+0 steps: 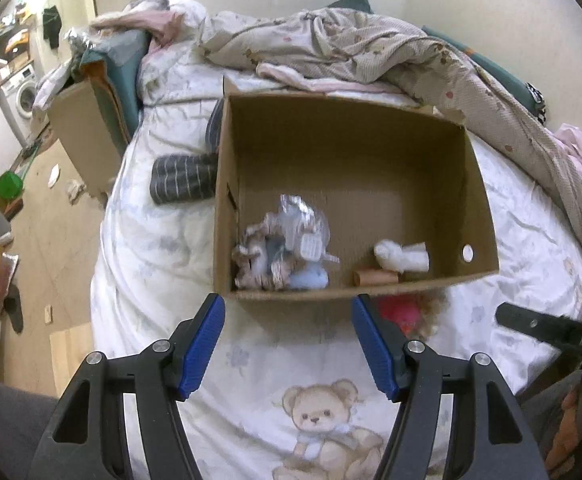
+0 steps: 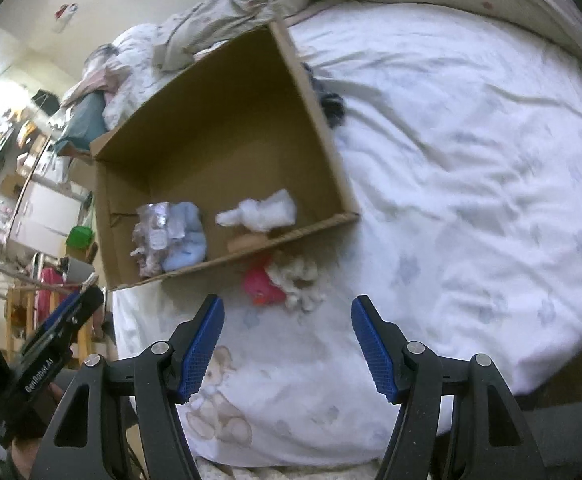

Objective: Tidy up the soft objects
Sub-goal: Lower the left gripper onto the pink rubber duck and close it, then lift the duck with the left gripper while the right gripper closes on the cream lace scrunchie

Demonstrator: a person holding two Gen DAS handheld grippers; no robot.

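The cardboard box (image 1: 347, 152) sits open on the bed (image 2: 471, 160) and is partly filled: a ruffled bundle (image 1: 269, 252) and a white plush (image 1: 401, 256) lie inside by its near wall. A striped sock (image 1: 183, 178) left of the box and a pink-and-cream toy (image 2: 281, 282) just in front remain outside. Left gripper (image 1: 287, 348) and right gripper (image 2: 287, 346) hover before the box, jaws apart, empty.
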